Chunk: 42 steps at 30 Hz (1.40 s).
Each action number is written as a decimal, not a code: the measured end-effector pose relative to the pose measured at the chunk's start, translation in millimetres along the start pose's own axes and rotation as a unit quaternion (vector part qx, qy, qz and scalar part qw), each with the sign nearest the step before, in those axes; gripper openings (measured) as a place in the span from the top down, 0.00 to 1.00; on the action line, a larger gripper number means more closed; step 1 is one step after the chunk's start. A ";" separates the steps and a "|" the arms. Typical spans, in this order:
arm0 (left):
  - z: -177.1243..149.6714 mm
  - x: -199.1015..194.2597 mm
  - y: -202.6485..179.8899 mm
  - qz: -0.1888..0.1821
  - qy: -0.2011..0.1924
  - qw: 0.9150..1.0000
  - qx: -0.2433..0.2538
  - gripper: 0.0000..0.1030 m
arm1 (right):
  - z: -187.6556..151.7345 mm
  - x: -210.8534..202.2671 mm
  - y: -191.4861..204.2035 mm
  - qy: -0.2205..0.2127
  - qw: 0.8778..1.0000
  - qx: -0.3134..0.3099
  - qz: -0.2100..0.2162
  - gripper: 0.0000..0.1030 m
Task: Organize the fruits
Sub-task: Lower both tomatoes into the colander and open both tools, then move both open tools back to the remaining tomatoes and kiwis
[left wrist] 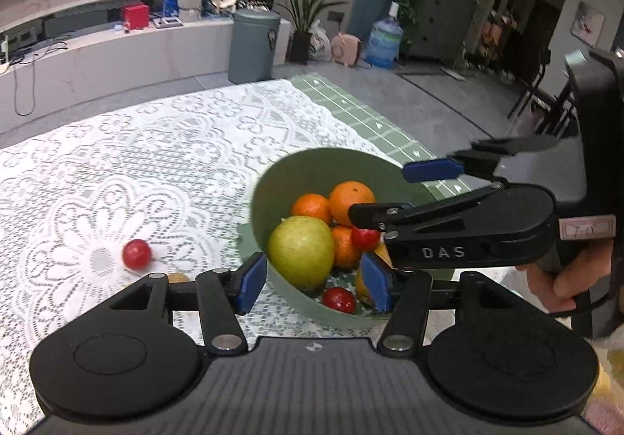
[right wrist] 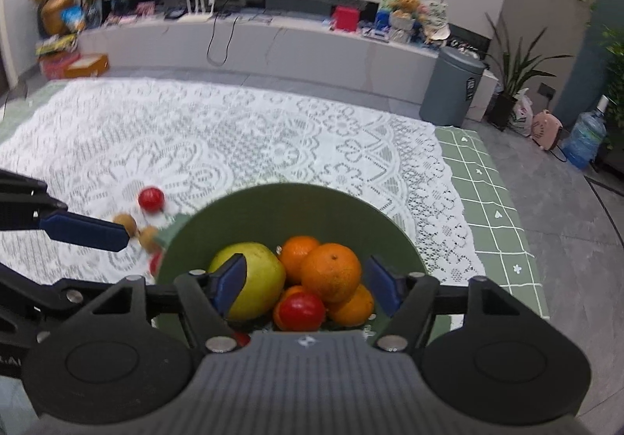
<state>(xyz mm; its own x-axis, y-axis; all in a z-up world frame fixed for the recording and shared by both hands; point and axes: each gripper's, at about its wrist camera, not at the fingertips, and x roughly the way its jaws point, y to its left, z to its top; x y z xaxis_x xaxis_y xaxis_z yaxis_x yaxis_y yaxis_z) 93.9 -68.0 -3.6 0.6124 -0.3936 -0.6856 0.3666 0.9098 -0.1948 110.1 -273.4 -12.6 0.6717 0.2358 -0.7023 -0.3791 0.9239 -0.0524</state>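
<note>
A green bowl [left wrist: 273,177] [right wrist: 273,201] on the lace cloth holds a yellow-green apple [left wrist: 302,251] [right wrist: 253,279], several oranges [left wrist: 351,201] [right wrist: 331,271] and small red fruits [left wrist: 339,298] [right wrist: 302,312]. My left gripper [left wrist: 312,284] hangs open over the bowl's near rim with nothing pressed between its pads. My right gripper [right wrist: 308,286] [left wrist: 390,193] is open above the fruit pile. A loose red fruit [left wrist: 136,253] [right wrist: 151,199] lies on the cloth left of the bowl, beside two small brown fruits [right wrist: 124,222]. One of the left gripper's fingers [right wrist: 85,228] reaches in from the left.
The white lace tablecloth [left wrist: 156,146] [right wrist: 234,138] covers a green grid-patterned mat [right wrist: 495,201]. A hand [left wrist: 553,279] holds the right gripper's handle. Beyond the table stand a grey bin [right wrist: 452,87], a water jug [right wrist: 585,138], potted plants and a long low cabinet.
</note>
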 end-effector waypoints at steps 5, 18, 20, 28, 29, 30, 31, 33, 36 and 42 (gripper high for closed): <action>-8.3 -13.2 14.0 0.028 -0.016 0.999 -0.014 0.36 | -7.2 -8.5 11.9 -0.021 0.999 0.046 -0.006 0.30; -32.8 -39.9 59.7 0.076 -0.049 0.993 -0.078 0.35 | -28.2 -23.0 66.5 -0.076 0.993 0.090 0.007 0.30; -39.2 -44.4 66.2 0.082 -0.053 0.992 -0.085 0.35 | -31.4 -25.0 76.1 -0.082 0.993 0.085 0.011 0.30; -62.5 -58.6 84.5 0.122 -0.070 0.985 -0.101 0.35 | -39.5 -24.8 113.8 -0.089 0.995 0.035 0.023 0.29; -64.9 -60.9 86.1 0.125 -0.072 0.984 -0.101 0.35 | -40.4 -24.6 118.2 -0.088 0.995 0.028 0.024 0.29; -66.4 -61.8 87.6 0.127 -0.074 0.984 -0.101 0.35 | -41.4 -23.7 123.6 -0.088 0.996 0.018 0.026 0.29; -68.1 -62.8 89.5 0.130 -0.075 0.984 -0.101 0.35 | -42.3 -22.9 127.7 -0.088 0.996 0.009 0.025 0.29; -71.8 -64.0 92.3 0.132 -0.073 0.983 -0.100 0.35 | -44.5 -21.8 136.6 -0.087 0.996 -0.010 0.023 0.29; -75.8 -63.9 94.8 0.136 -0.069 0.983 -0.098 0.35 | -47.2 -18.9 147.6 -0.085 0.996 -0.036 0.015 0.29; -80.7 -59.5 97.7 0.121 -0.061 0.985 -0.103 0.35 | -53.9 -8.8 165.8 -0.077 0.992 -0.098 -0.010 0.39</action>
<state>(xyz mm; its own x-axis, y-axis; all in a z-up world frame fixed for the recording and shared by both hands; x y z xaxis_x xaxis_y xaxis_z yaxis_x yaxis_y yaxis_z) 36.8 54.9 -38.5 0.7493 -0.1626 -0.6419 0.0563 0.9815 -0.1829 7.0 -138.6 -53.4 0.7637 0.2751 -0.5841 -0.4708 0.8563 -0.2123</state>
